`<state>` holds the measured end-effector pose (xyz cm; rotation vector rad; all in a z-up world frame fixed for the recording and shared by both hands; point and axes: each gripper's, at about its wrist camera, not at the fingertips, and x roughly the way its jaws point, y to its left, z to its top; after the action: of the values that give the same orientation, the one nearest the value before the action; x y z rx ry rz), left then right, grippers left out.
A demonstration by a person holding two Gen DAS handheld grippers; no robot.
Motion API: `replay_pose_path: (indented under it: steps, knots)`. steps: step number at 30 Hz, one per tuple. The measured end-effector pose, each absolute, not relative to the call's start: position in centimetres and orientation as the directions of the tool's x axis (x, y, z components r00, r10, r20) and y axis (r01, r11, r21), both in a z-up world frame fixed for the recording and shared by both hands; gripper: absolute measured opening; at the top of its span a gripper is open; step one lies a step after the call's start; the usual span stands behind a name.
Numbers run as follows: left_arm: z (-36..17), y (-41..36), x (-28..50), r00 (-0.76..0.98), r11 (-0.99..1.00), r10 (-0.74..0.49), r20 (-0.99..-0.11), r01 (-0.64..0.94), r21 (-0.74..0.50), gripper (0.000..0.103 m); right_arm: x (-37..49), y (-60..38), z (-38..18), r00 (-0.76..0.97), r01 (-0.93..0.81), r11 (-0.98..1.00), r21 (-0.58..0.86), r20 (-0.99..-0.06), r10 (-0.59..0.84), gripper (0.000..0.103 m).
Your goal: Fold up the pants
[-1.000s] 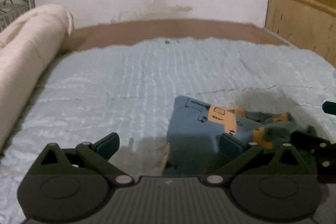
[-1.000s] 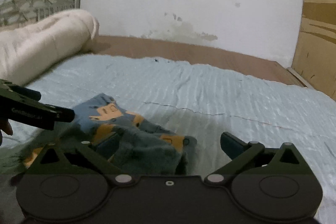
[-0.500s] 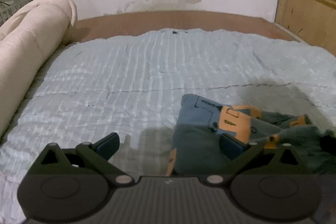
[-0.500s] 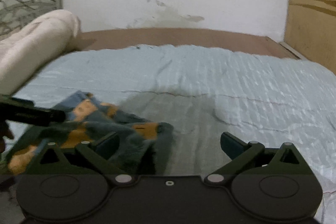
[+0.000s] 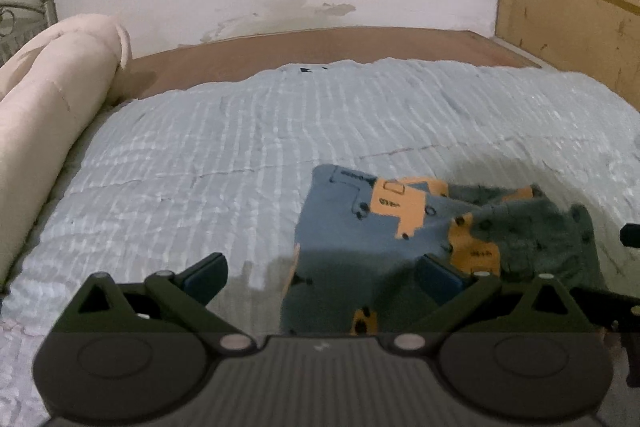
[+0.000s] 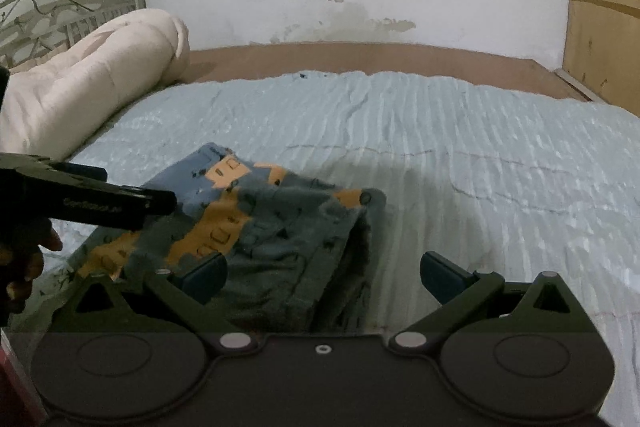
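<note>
The pants [image 5: 400,239] are blue-grey with orange truck prints and lie bunched on the light blue bedspread [image 5: 240,155]. In the left wrist view they sit under my right finger. My left gripper [image 5: 324,275] is open and empty, just above their near left edge. In the right wrist view the pants [image 6: 280,235] lie under my left finger. My right gripper [image 6: 324,275] is open and empty above their right edge. The left gripper's body [image 6: 80,199] shows at the left of that view, over the pants.
A rolled cream comforter [image 5: 48,115] lies along the bed's left side, by a metal headboard [image 6: 60,11]. A brown bed frame [image 5: 340,43] and white wall stand behind. A wooden panel [image 5: 568,11] is at the right.
Both grippers have shifted slightly over the pants and stayed open. The pants look the same, bunched in place.
</note>
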<state>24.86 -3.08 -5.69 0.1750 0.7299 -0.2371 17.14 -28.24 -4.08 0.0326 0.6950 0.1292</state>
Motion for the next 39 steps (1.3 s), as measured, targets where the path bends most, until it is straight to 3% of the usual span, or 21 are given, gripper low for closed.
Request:
replay_pose_path:
  steps: [21,39]
  knots:
    - [-7.0,-1.8,20.8,0.698,0.957,-0.13,-0.704,0.274,0.094,0.103,15.4,-28.8,-5.4,0.697,-0.063,0.994,0.094,-0.709,0.111,0.102]
    - [-6.5,-1.4,18.1,0.698,0.959,-0.102,-0.709,0.258,0.115,0.103,14.5,-29.1,-5.3,0.693,-0.055,0.993,0.107,-0.712,0.115,0.102]
